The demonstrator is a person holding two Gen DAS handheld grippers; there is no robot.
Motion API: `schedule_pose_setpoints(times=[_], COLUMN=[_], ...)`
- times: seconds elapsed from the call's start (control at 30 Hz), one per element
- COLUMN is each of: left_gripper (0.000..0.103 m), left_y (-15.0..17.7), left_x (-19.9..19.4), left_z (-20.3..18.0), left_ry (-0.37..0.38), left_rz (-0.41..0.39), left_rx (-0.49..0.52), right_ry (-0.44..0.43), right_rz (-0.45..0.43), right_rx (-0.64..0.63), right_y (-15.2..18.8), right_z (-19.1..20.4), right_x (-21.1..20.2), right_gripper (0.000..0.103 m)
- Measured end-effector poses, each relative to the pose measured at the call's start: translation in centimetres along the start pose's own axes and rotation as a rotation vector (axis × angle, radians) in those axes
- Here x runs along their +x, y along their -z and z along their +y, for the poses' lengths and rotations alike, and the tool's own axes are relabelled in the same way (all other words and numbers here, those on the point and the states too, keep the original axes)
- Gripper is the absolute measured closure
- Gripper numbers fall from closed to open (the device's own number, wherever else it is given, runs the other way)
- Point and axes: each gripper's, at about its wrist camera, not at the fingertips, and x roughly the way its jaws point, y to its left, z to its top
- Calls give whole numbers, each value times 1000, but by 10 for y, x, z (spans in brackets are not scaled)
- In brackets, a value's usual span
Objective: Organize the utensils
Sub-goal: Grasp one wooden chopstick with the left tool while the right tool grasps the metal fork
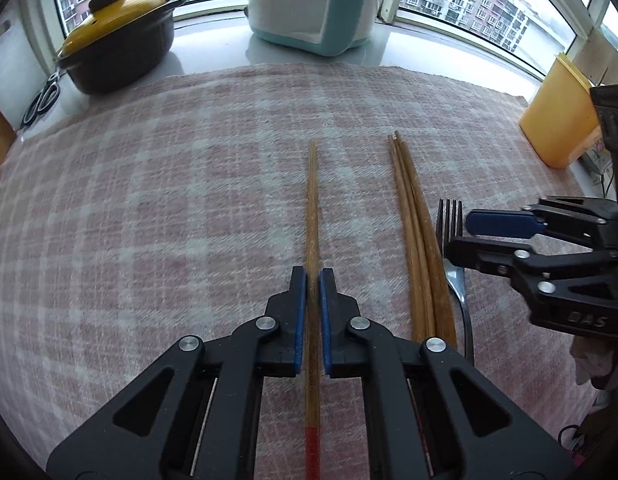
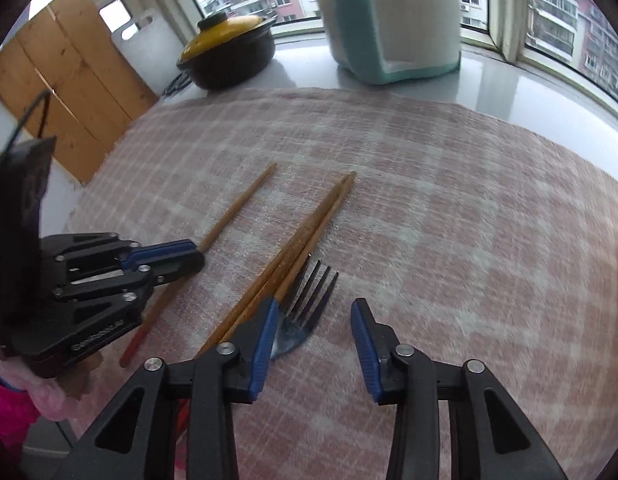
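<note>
We saw the left hand-held gripper (image 1: 313, 276) clenched on a single wooden chopstick (image 1: 312, 200) with a red-painted end, its blue pads (image 1: 300, 320) pressed against the stick's sides near the middle of the pink checked cloth (image 1: 149, 200) that covered the counter (image 1: 409, 46). Just beside it, toward the counter's right edge, lay a bundle of three chopsticks (image 1: 417, 240), touching one another along their length, and a metal fork (image 2: 309, 292) lay touching the bundle's right side, tines pointing toward the far edge. The right hand-held gripper (image 2: 313, 308) stood over the fork with its jaws apart, grasping nothing; its left finger (image 2: 265, 340) was over the fork's neck and the bundle, and the right finger was over bare cloth. No earlier view was available to us. Along the far edge of the counter, by the window, stood a dark clay pot with a yellow lid (image 1: 117, 48) at the left and a teal-and-white appliance (image 1: 309, 4) near the middle. An orange plastic container (image 1: 561, 120) stood at the right edge.
</note>
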Motion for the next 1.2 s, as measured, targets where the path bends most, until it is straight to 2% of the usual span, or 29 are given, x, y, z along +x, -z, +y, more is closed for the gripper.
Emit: schedule_pose_setpoints(times=[0.23, 0.33, 0.43, 0.53, 0.57, 0.6, 0.73, 0.83, 0.97, 1.03, 1.2], left_gripper=[98, 98, 98, 98, 98, 98, 98, 98, 98, 98, 98], left_y=[5, 5, 6, 7, 7, 7, 7, 8, 9, 9, 10], left_x=[-4, -4, -5, -5, -5, -5, -4, -4, -5, -5, -5], left_z=[3, 5, 7, 8, 9, 9, 9, 10, 11, 13, 17], left_ry=[6, 12, 20, 28, 31, 34, 42, 46, 52, 52, 61], left_rz=[-8, -12, -17, -19, -20, -20, -24, -28, -32, -34, -37], left_rx=[-18, -22, -30, -34, -36, -37, -44, -48, -57, -60, -71], right_ry=[14, 31, 52, 52, 53, 46, 64, 87, 83, 99, 95], right_rz=[-22, -17, -4, 10, 19, 20, 5, 4, 16, 16, 41], right_rx=[-27, -22, -37, -67, -71, -75, -106, -113, -114, -130, -171], right_y=[-3, -5, -5, -6, -6, -5, -4, -5, -9, -11, -12], right_z=[9, 12, 17, 22, 22, 22, 25, 28, 34, 39, 51], right_x=[3, 5, 5, 6, 7, 8, 10, 11, 10, 8, 13], right_gripper=[75, 86, 88, 83, 74, 72, 73, 78, 95, 100, 101])
